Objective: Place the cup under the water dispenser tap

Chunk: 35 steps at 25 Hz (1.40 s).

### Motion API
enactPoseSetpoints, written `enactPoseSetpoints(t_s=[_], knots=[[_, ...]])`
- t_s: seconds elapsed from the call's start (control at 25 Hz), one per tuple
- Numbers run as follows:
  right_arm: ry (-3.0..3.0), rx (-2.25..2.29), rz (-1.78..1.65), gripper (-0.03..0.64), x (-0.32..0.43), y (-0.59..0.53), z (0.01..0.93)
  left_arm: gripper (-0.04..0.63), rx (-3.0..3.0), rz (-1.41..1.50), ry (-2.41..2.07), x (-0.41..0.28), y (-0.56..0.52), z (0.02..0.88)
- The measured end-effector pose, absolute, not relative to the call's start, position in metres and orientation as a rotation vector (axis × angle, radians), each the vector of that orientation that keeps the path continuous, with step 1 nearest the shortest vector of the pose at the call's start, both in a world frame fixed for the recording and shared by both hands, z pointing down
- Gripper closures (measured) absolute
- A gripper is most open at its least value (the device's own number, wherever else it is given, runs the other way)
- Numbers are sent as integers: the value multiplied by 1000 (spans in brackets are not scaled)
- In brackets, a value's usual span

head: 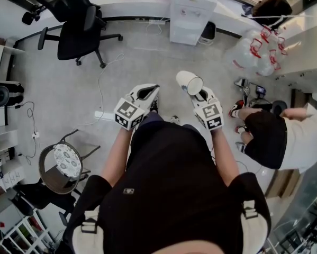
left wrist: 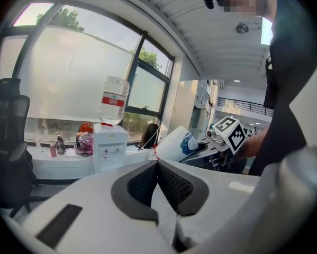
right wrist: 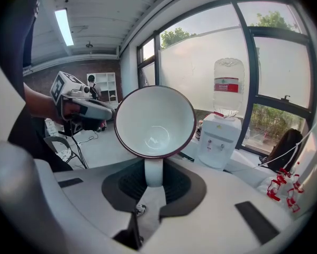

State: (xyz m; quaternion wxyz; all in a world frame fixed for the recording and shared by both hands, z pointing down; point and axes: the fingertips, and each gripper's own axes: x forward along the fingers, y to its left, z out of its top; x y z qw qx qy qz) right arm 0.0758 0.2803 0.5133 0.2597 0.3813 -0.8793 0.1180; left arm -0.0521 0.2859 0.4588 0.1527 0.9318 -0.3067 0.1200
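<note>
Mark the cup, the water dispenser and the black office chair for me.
cup point(right wrist: 154, 119): right gripper view, inside wall of the bowl.
water dispenser point(right wrist: 219, 148): right gripper view, white front panel.
office chair point(head: 76, 40): head view, black seat.

The cup point(right wrist: 154, 121) is white with a dark red rim, the water dispenser point(right wrist: 218, 140) beyond the cup is white, and its clear bottle point(right wrist: 228, 86) has a red label.
</note>
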Motion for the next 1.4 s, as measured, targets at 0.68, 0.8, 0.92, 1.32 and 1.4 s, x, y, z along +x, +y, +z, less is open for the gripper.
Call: enactPoseSetpoints(t_s=[0.68, 0.8, 0.92, 1.32, 1.4], knots=[[-2321, 1102, 378, 576, 57, 203, 519, 597, 2692, 350, -794, -73, 199, 460], [-2310, 1123, 397, 576, 56, 194, 520, 597, 2693, 355, -774, -76, 187, 462], [-2297, 1137, 406, 576, 52, 187, 522, 596, 2698, 355, -756, -80, 177, 464], [-2263, 1175, 430, 575, 36, 169, 528, 597, 2708, 358, -691, -94, 153, 470], [-2258, 1179, 433, 575, 31, 167, 530, 596, 2710, 357, -684, -99, 149, 470]])
